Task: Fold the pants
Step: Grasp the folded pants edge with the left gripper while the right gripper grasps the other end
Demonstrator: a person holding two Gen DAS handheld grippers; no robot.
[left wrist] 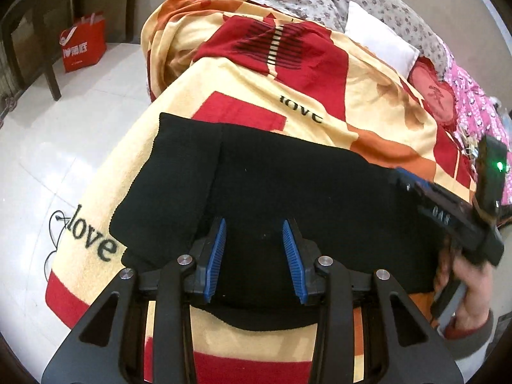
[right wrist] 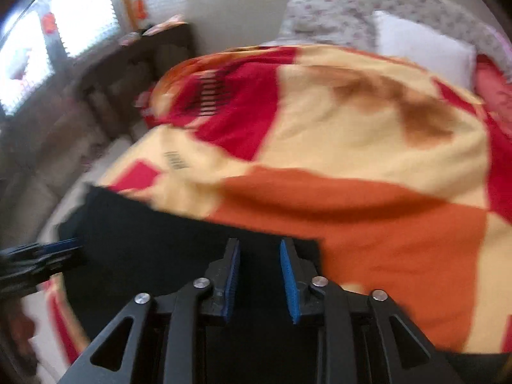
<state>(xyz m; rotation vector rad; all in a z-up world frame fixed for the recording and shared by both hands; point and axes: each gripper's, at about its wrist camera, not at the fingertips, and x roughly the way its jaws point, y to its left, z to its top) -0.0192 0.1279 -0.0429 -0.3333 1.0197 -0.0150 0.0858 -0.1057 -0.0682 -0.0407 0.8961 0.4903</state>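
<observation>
The near end of the blanket [left wrist: 243, 96] lies flat, and the black pants [left wrist: 288, 185] spread low across it, so nothing rises there to block a pass above. Further up the bed the blanket bunches into a high hump, with a white pillow [left wrist: 380, 41] behind it (floral bedding piled beyond). To the left, open floor [left wrist: 80, 134]; a red bag [left wrist: 82, 46] sits by dark furniture legs.

A bed under a red, cream and orange blanket [left wrist: 320, 108] stands on pale glossy floor tiles [left wrist: 64, 147]; a dark wooden table [left wrist: 32, 32] (red bag [left wrist: 84, 46] beneath) sits near bright windows [right wrist: 48, 48].
</observation>
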